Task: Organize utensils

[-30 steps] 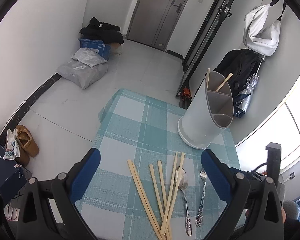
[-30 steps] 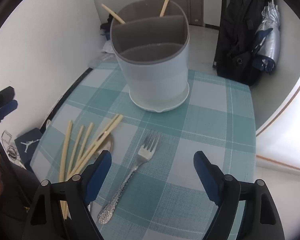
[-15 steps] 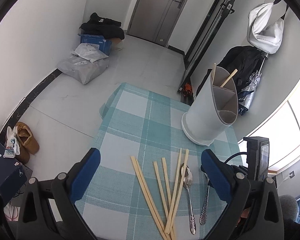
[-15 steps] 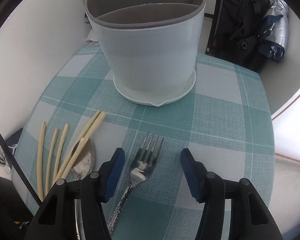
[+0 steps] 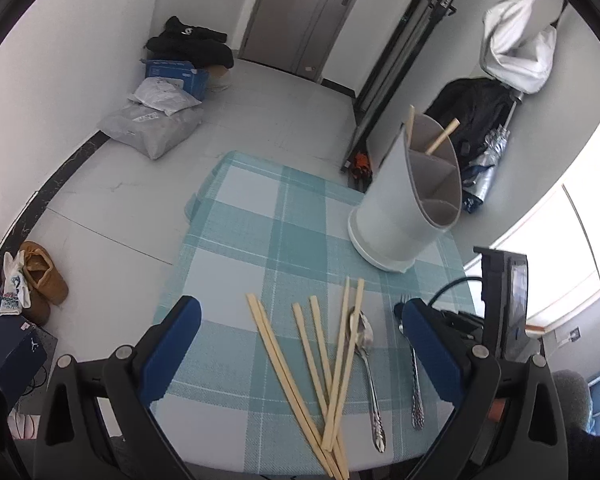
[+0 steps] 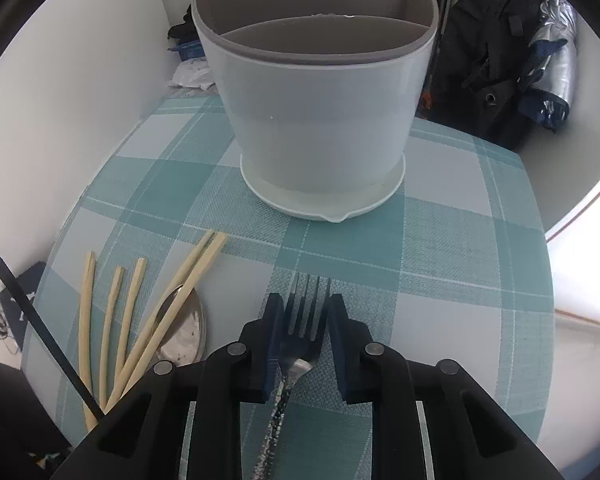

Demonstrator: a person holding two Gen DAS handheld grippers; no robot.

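Observation:
A silver fork (image 6: pixel 300 316) lies on the teal checked tablecloth (image 6: pixel 440 240). My right gripper (image 6: pixel 303 300) points steeply down over it, its jaws closing, and the blue pads touch both sides of the fork's head. To its left lie several wooden chopsticks (image 6: pixel 180 292) and a spoon (image 6: pixel 182 336), with two sticks crossing the spoon's bowl. The white divided utensil holder (image 6: pixel 320 120) stands just beyond the fork. My left gripper (image 5: pixel 300 308) hangs open above the chopsticks (image 5: pixel 300 360), holding nothing. Two chopsticks (image 5: pixel 440 136) stand in the holder's (image 5: pixel 396 216) far compartment.
The table is small, and its edges fall away close on every side. Beyond it lie floor, bags and a box (image 5: pixel 172 72), shoes (image 5: pixel 40 276) and a dark backpack (image 6: pixel 496 40) by the wall. A bright window (image 5: pixel 580 240) is on the right.
The right gripper came down over the fork and its jaws closed from wide apart to the fork's sides. The left gripper stayed open and barely moved.

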